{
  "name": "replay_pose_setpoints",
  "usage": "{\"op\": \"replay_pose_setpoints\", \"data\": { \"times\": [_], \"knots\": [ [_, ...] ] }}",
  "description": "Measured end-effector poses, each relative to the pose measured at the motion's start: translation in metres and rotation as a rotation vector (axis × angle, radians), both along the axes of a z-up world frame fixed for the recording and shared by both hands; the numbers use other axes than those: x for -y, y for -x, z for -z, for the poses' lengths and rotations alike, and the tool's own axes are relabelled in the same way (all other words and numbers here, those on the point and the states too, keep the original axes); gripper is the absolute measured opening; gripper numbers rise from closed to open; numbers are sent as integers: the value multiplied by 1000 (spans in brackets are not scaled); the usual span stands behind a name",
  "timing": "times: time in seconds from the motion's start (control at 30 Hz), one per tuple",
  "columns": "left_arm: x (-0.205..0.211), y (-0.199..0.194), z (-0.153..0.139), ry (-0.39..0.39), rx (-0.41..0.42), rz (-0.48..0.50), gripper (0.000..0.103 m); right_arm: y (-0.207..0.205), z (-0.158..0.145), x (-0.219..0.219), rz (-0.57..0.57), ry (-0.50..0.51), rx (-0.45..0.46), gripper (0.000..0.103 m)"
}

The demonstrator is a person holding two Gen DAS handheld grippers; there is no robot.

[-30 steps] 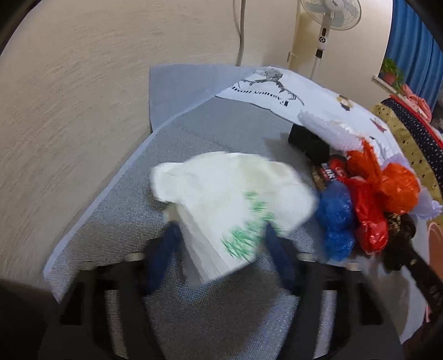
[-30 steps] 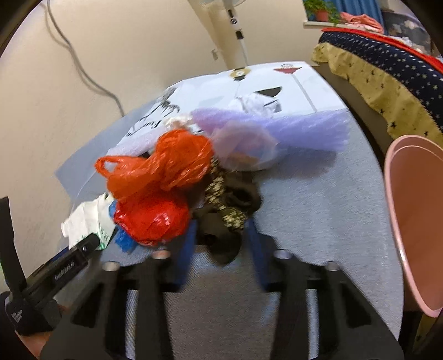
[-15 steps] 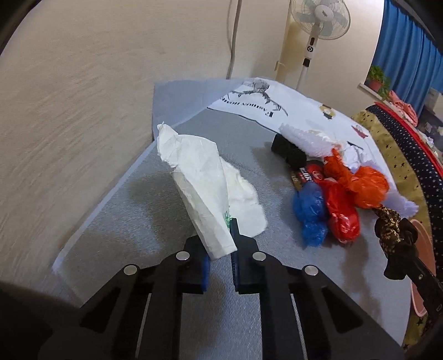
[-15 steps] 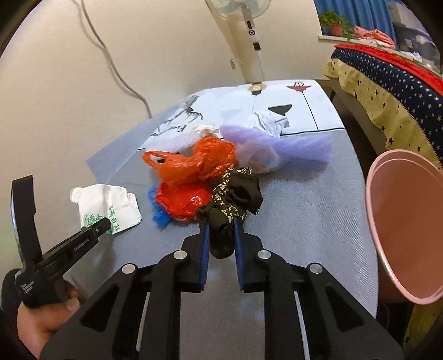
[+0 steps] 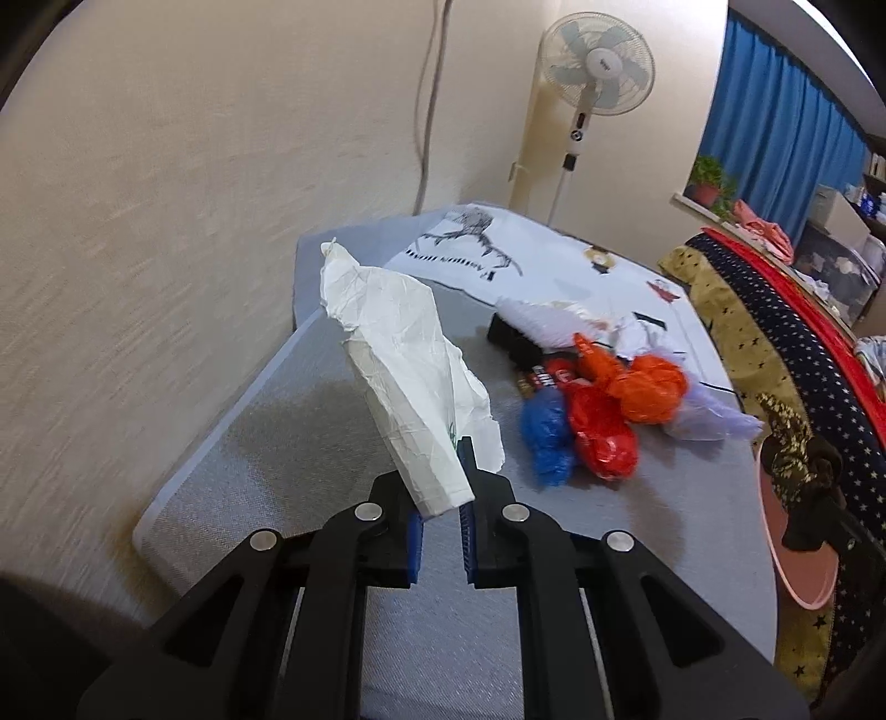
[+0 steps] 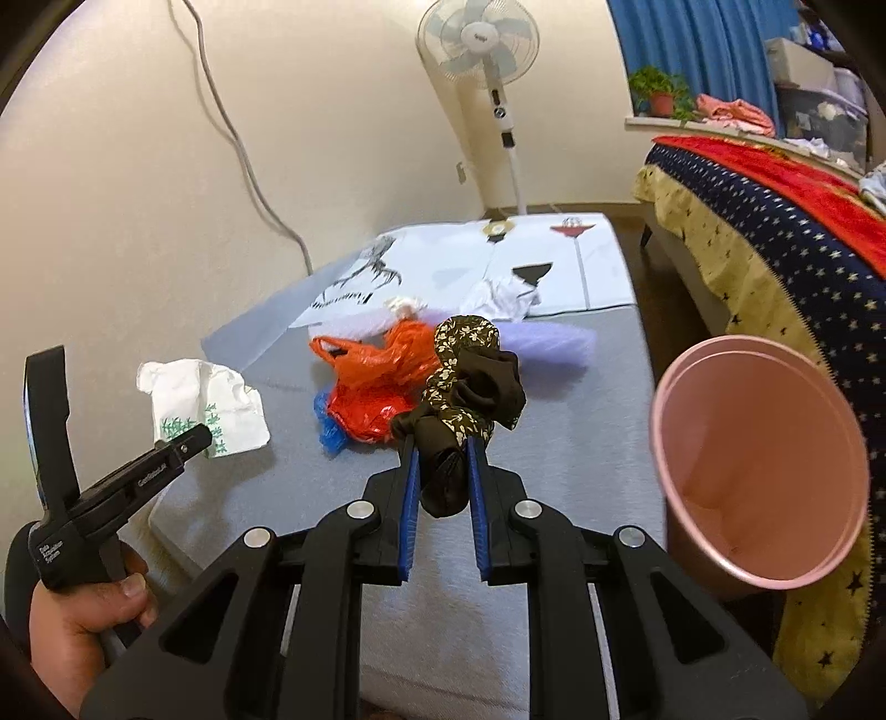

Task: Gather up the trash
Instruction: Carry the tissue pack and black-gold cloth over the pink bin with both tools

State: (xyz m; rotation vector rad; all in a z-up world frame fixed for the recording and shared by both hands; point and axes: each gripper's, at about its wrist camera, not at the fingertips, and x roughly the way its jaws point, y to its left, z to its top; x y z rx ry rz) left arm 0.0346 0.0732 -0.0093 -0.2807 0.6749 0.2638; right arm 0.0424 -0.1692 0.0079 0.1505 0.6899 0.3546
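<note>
My left gripper (image 5: 440,490) is shut on a crumpled white paper bag (image 5: 396,382) with green print and holds it above the grey table (image 5: 310,443). It also shows in the right wrist view (image 6: 202,407). My right gripper (image 6: 441,454) is shut on a dark floral cloth bundle (image 6: 470,382), lifted above the table; it shows at the right edge of the left wrist view (image 5: 797,471). A pink bin (image 6: 758,471) stands at the table's right edge, just right of my right gripper.
A pile of trash lies mid-table: an orange bag (image 5: 645,385), a red bag (image 5: 601,437), a blue bag (image 5: 548,437), a pale purple bag (image 6: 548,340) and white crumpled paper (image 6: 501,296). A wall runs on the left, a fan (image 6: 479,44) stands behind, a bed (image 6: 775,221) on the right.
Both grippers closed on their items and lifted them: the left on the white paper bag, the right on the dark cloth bundle. The pink bin has come closer in the right view.
</note>
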Motion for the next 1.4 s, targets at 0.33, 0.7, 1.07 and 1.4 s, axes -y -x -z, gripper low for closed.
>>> {"op": "replay_pose_setpoints", "data": {
  "times": [0.33,0.7,1.07,1.4],
  "knots": [
    [28,14,-17,-24,54,83,10,9,-27,32,47,23,38,17],
    [50,18,-32,-39,102,150,10,1,-85,87,69,58,90,17],
    [89,11,-40,-68,136,261,10,-14,-103,174,210,81,116,17],
    [140,-1,-43,-95,156,376,10,-16,-69,212,335,80,58,17]
  ]
}}
